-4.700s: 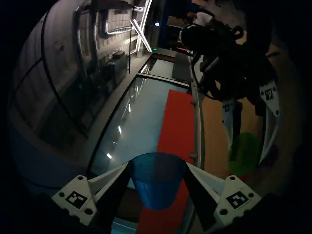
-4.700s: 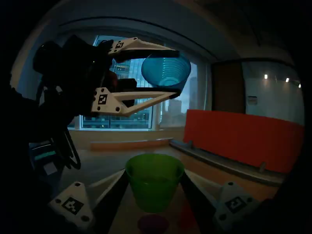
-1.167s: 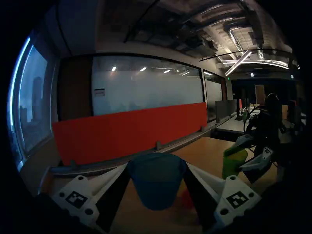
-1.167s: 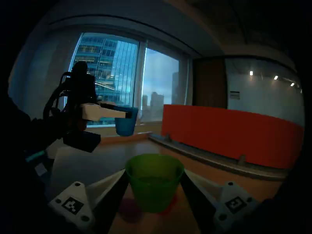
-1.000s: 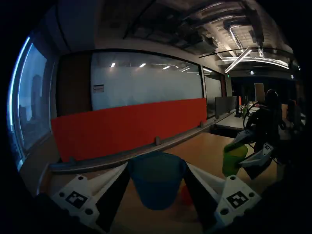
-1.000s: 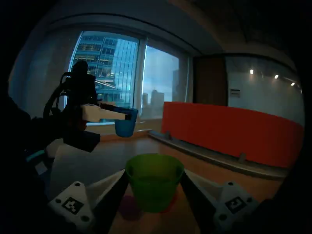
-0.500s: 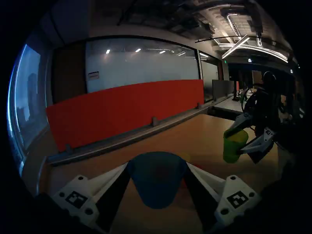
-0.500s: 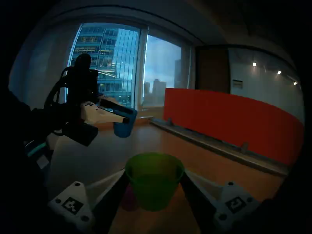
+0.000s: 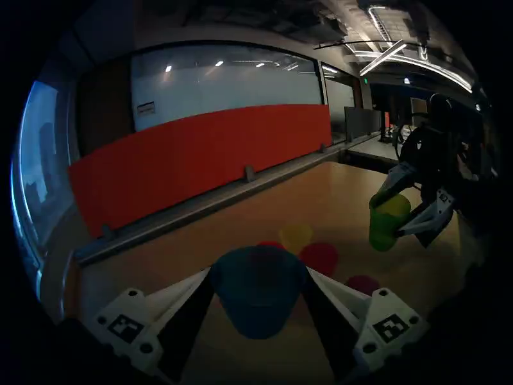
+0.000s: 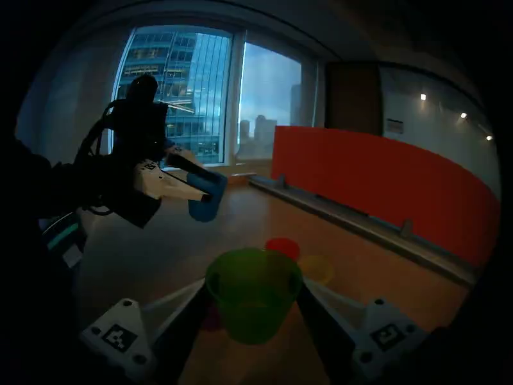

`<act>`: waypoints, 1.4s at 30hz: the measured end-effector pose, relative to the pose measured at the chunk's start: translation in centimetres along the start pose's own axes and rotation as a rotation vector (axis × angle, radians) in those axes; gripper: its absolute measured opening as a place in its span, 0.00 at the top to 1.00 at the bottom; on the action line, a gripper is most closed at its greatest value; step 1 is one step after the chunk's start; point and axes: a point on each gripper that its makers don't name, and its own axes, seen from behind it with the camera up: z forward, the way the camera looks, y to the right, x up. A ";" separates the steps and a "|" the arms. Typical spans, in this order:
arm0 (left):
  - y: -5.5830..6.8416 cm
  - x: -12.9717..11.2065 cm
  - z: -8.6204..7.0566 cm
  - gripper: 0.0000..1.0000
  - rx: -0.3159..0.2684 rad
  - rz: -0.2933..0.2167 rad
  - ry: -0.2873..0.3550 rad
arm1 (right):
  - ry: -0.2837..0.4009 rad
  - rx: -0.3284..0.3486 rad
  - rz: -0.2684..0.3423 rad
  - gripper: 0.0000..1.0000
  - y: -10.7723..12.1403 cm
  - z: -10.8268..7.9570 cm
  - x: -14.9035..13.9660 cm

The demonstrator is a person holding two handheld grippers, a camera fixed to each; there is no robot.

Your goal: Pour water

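Both cameras have dipped toward the wooden table [image 9: 192,237], revealing coloured discs [image 9: 296,235]. Left gripper [image 9: 258,277] stays clamped around the blue cup [image 9: 258,305], right gripper [image 10: 253,285] around the green cup [image 10: 253,311], both cups held above the table.

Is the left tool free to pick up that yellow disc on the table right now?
Probably not: the left tool is closed on the blue cup, so its grip is taken, though the yellow disc lies uncovered just ahead.
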 end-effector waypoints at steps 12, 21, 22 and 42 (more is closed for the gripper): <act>0.9 -4.5 1.4 0.11 -0.043 0.027 -0.132 | -0.071 0.020 0.000 0.10 -0.1 0.3 -2.7; 0.9 -7.7 2.5 0.11 -0.058 0.052 -0.213 | -0.118 0.036 -0.002 0.10 -0.4 1.0 -4.5; 0.9 -8.1 2.7 0.11 -0.062 0.051 -0.220 | -0.121 0.038 -0.001 0.10 -0.4 1.1 -4.7; 1.3 -12.5 4.8 0.11 -0.096 0.022 -0.288 | -0.160 0.051 0.015 0.10 -0.7 2.2 -6.5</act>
